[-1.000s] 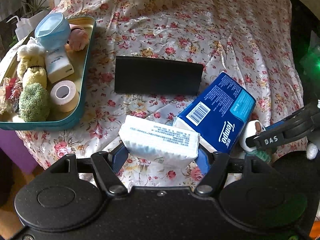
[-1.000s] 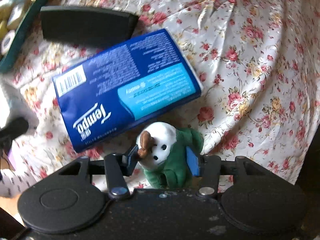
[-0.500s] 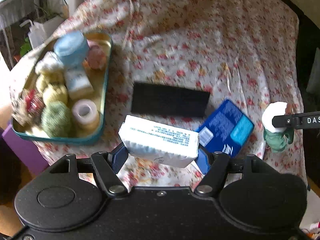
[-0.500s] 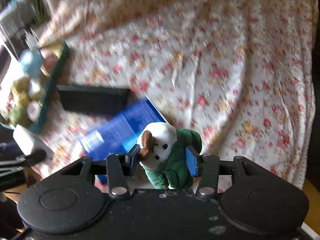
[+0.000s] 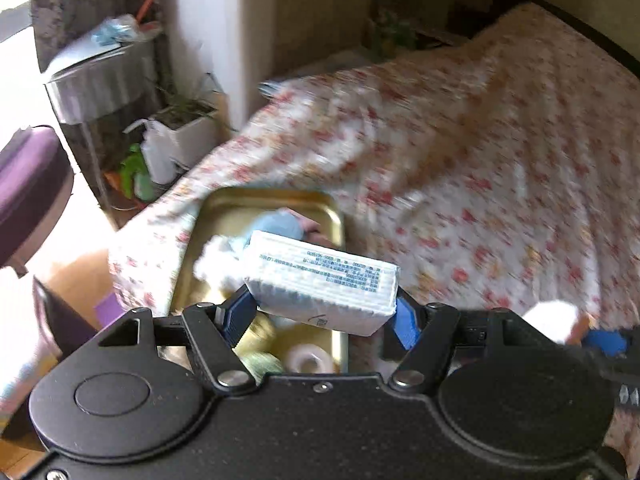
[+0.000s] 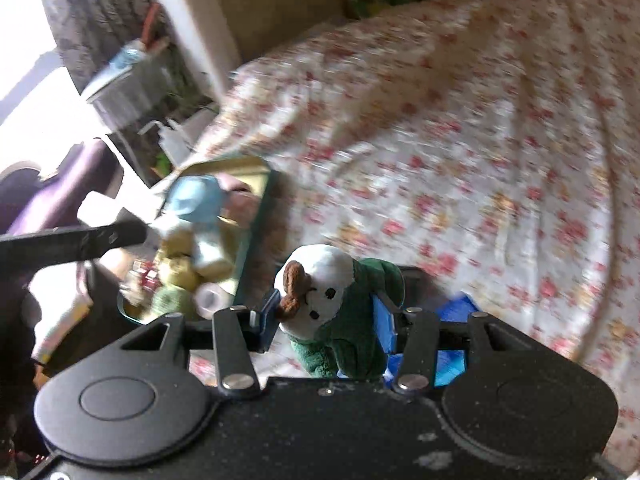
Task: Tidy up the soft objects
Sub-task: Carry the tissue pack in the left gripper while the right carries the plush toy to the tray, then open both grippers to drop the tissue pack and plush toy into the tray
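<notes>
My left gripper (image 5: 322, 314) is shut on a white tissue pack (image 5: 322, 282) and holds it in the air above the gold tray (image 5: 264, 200). The tray holds several soft things, among them a blue mask (image 5: 280, 222) and a tape roll (image 5: 308, 360). My right gripper (image 6: 326, 316) is shut on a small plush toy (image 6: 336, 308) with a white head and green body, held above the floral cloth (image 6: 460, 160). The tray (image 6: 262, 196) lies to its left. The left gripper's finger (image 6: 80, 238) crosses the right wrist view at left.
The blue tissue pack (image 6: 456, 332) lies under my right gripper, mostly hidden. A purple stool (image 5: 28, 188), a metal bin (image 5: 104, 92) and a white plant pot (image 5: 188, 136) stand on the floor left of the table. Both views are blurred by motion.
Both grippers have risen and swung left with their loads. The tray now lies under the left gripper. The black case has left both views.
</notes>
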`<state>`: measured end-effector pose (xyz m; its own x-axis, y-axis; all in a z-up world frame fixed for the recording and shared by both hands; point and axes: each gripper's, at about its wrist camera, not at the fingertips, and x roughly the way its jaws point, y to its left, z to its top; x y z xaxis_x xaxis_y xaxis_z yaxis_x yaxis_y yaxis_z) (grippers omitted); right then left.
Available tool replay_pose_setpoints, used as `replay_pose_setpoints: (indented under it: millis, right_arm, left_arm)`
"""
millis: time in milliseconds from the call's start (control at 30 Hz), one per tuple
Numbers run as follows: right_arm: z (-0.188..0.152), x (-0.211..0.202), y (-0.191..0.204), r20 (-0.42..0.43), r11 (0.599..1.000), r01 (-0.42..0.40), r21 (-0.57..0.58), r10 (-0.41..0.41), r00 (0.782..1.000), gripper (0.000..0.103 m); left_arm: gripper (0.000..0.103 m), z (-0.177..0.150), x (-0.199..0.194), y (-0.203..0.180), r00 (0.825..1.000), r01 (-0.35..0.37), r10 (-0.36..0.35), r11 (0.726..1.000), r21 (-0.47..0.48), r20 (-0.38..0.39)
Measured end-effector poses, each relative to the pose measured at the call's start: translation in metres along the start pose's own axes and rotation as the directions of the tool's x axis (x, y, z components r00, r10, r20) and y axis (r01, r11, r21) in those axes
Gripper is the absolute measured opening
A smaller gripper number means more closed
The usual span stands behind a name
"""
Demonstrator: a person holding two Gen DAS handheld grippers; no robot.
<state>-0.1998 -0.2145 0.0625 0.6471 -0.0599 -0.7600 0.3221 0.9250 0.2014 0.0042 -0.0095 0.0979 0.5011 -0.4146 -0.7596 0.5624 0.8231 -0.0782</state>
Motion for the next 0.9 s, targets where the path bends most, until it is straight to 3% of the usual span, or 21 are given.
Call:
replay_pose_setpoints:
  millis: [167, 400, 667, 900]
  right_arm:
    - [0.018, 0.016, 0.034, 0.009, 0.997, -0.069, -0.036, 0.069, 0.998, 0.048]
    - [0.038, 0.043, 0.07, -0.008, 0.989, -0.129, -0.068, 0.129, 0.992, 0.048]
    - [0.04, 0.063, 0.077, -0.048, 0.988, -0.132, -0.084, 0.128, 0.991, 0.048]
    - [0.035, 0.075, 0.076, -0.076, 0.989, -0.124, -0.086, 0.117, 0.99, 0.048]
  left_arm:
    - [0.065, 0.026, 0.019, 0.031, 0.999, -0.019, 0.017, 0.998, -0.062, -0.041]
    - [0.065, 0.058, 0.046, 0.061, 0.992, -0.107, 0.102, 0.992, -0.072, -0.07]
    - [0.065, 0.085, 0.097, 0.079, 0.981, -0.153, 0.14, 0.984, -0.091, -0.135]
    - [0.067, 0.096, 0.133, 0.089, 0.981, -0.1, 0.068, 0.98, -0.173, -0.18]
